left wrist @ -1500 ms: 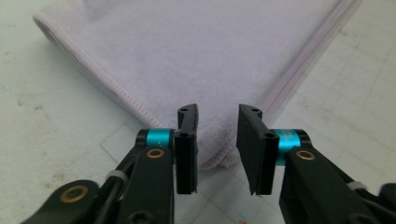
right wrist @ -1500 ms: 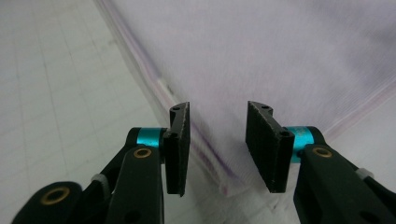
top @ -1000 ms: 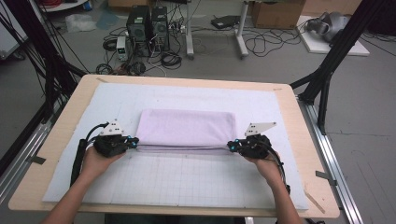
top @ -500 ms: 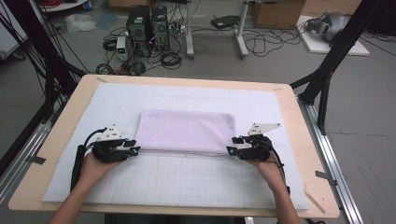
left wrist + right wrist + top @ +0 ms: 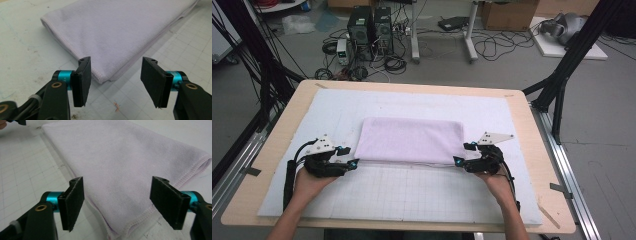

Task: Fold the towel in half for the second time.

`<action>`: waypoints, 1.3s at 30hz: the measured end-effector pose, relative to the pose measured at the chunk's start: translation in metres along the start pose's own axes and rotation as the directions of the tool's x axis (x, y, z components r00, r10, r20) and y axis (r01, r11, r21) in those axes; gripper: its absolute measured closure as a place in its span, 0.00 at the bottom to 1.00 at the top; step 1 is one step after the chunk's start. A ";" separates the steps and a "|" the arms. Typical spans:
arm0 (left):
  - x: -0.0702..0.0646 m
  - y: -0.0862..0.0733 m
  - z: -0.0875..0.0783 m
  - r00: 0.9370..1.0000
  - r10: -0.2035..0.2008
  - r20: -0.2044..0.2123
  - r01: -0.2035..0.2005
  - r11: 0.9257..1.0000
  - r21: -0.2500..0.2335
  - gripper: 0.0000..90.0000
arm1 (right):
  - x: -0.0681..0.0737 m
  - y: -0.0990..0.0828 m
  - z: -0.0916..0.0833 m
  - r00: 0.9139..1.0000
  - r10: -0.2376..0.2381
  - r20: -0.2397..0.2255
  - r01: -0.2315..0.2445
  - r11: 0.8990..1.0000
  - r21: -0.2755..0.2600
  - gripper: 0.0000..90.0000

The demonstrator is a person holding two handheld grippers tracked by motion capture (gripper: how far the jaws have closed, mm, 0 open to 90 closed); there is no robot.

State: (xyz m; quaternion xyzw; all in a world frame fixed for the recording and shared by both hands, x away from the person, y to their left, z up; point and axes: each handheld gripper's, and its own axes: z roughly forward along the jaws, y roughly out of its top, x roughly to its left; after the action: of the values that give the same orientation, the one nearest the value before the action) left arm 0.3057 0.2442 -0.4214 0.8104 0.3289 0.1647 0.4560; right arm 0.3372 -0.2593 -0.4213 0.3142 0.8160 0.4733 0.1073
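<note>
A lilac towel (image 5: 409,140), folded into a long rectangle, lies flat on the white gridded mat (image 5: 412,195). My left gripper (image 5: 349,156) sits at the towel's near left corner. Its jaws have just been opening and stand apart in the left gripper view (image 5: 116,80), with the towel corner (image 5: 105,77) lying just beyond them, untouched. My right gripper (image 5: 462,154) is at the near right corner. Its jaws have also just been opening (image 5: 120,205), and the towel's hemmed corner (image 5: 130,227) lies loose between the pads without being pressed.
The mat covers a wooden table (image 5: 532,150) with bare margins on each side. Behind the table, computer towers (image 5: 369,25) and cables stand on the floor. Black frame posts (image 5: 562,75) rise at the right, and more stand at the left.
Both grippers have gone from shut on the towel's near edge to open. The edge, earlier stretched between them, now rests on the mat. The hands have hardly shifted.
</note>
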 end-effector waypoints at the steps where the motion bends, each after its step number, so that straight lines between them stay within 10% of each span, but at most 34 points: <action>1: 0.000 -0.001 -0.003 1.000 0.000 -0.003 0.000 1.000 -0.007 0.46 | 0.000 0.000 0.000 1.000 -0.001 -0.004 0.001 1.000 -0.003 0.25; 39: -0.014 -0.015 -0.033 0.999 -0.003 -0.044 0.001 0.999 -0.036 0.34 | 0.029 -0.017 -0.032 0.997 -0.022 0.071 0.026 0.998 -0.058 0.16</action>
State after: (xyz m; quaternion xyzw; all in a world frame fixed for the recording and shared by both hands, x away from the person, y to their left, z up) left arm 0.2712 0.2609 -0.4157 0.7980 0.3367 0.1877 0.4633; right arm 0.2923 -0.2706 -0.4153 0.3174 0.8012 0.4844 0.1508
